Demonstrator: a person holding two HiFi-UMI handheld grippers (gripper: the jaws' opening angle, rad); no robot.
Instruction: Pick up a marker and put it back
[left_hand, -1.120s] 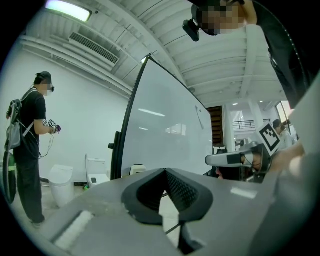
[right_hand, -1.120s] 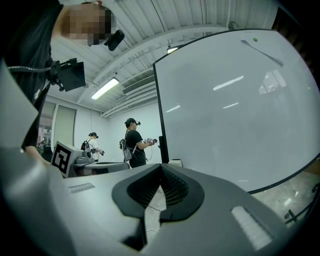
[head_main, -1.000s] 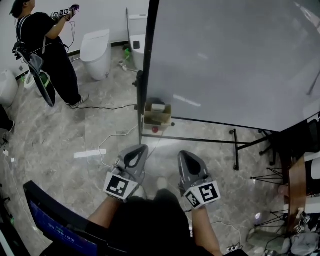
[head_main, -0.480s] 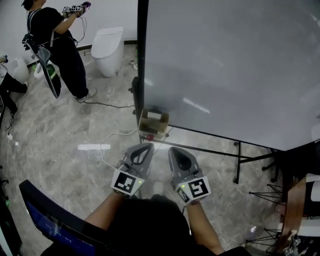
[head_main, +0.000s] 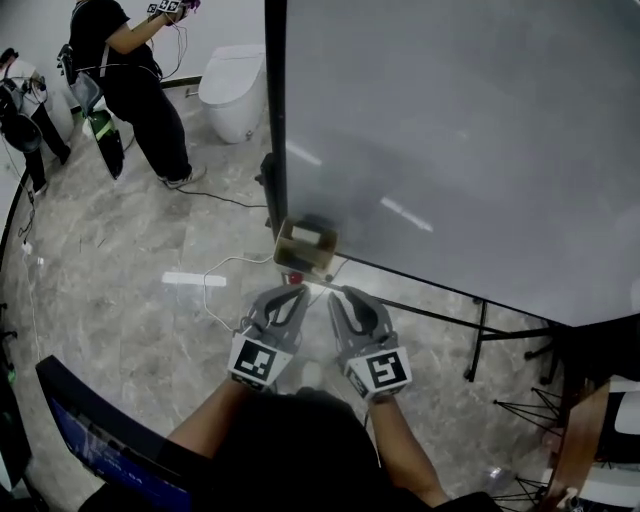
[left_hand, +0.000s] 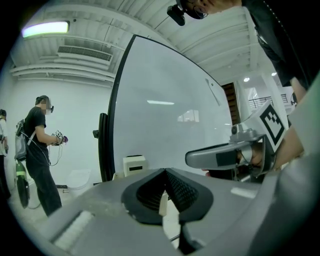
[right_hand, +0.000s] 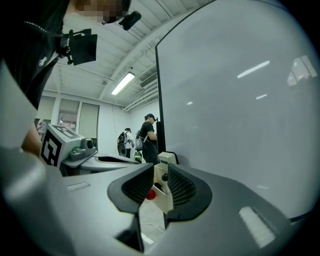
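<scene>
A small cardboard box (head_main: 305, 243) hangs at the lower left corner of a big whiteboard (head_main: 450, 140). A red marker end (head_main: 293, 278) pokes out at its lower edge. My left gripper (head_main: 297, 292) is shut and empty just short of the box. Beside it, my right gripper (head_main: 340, 296) is open; its jaws have just been opening with nothing between the pads. In the right gripper view the box (right_hand: 162, 192) and the red marker end (right_hand: 150, 195) show through the gap of the right gripper (right_hand: 160, 172). In the left gripper view the left gripper (left_hand: 164, 172) points at the whiteboard's edge, with the box (left_hand: 134, 164) to its left.
A person in black (head_main: 140, 70) stands at the far left near a white toilet (head_main: 235, 85). A white cable (head_main: 215, 290) trails over the marble floor under the box. The whiteboard's black stand legs (head_main: 480, 325) run to the right. A dark blue panel (head_main: 90, 440) sits at the lower left.
Both grippers have moved forward towards the box and closer together. The right gripper's jaws went from shut to open. The left gripper stays shut.
</scene>
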